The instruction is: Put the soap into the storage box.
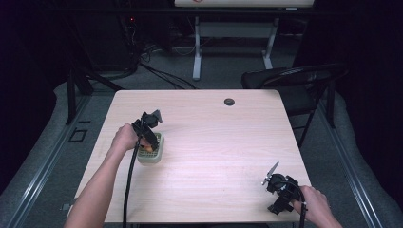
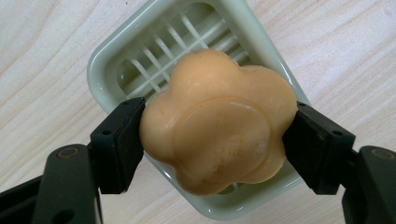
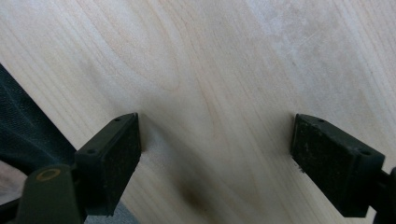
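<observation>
- The left gripper (image 2: 219,135) clamps an orange, flower-shaped soap (image 2: 217,123), one jaw on each side of it, right above the pale green soap dish (image 2: 105,60)
- From the left gripper view I cannot tell whether the soap rests on the slats of the dish or hangs just over them; the high view puts the left gripper (image 1: 151,137) at the dish (image 1: 151,159), on the left half of the table (image 1: 228,137)
- The step in hand looks like handling the soap at the dish, either seating it or lifting it out; the pictures alone do not settle which
- To do it well, keep the jaws level and the squeeze modest: soap is smooth and likely to slip or take dents under a hard pinch
- The soap sits toward the near end of the dish, overlapping its rim; if it is to be seated, it should go toward the middle of the slats before the jaws let go
- The light dish may slide or tip if the soap drags on its wall, so move straight up or down
- The right gripper (image 3: 215,154) holds nothing, its jaws spread wide over bare wood near the table edge; in the high view it (image 1: 274,176) sits at the near right corner, well apart from the dish, free to steady the dish if needed
</observation>
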The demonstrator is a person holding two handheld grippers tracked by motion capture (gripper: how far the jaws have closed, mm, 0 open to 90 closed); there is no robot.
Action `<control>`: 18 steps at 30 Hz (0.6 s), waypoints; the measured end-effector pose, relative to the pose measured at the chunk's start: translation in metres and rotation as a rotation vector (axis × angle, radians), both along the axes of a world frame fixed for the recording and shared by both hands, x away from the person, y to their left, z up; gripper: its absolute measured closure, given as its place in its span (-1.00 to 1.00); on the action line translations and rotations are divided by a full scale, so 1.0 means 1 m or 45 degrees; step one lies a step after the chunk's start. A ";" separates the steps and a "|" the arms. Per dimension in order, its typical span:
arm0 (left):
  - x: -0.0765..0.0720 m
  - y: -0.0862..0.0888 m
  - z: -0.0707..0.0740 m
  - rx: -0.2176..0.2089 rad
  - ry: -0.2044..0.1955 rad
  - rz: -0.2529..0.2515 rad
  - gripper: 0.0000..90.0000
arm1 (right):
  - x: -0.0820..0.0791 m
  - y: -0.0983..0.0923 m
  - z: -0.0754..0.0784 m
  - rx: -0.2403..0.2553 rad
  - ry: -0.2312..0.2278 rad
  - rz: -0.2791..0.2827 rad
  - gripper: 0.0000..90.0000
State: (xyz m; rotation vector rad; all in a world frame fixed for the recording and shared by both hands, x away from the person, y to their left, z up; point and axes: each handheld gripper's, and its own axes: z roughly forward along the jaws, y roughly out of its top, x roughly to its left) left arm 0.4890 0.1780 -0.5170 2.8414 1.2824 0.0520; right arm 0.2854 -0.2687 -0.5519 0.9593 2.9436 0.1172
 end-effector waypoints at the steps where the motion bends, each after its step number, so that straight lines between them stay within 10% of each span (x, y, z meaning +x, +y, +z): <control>1: 0.000 0.000 0.000 0.000 0.000 0.000 -0.41 | 0.000 0.000 0.000 0.000 0.000 0.000 -0.65; 18: -0.003 0.001 0.008 0.008 -0.038 0.010 -0.54 | 0.000 0.000 0.000 0.002 0.002 0.003 -0.65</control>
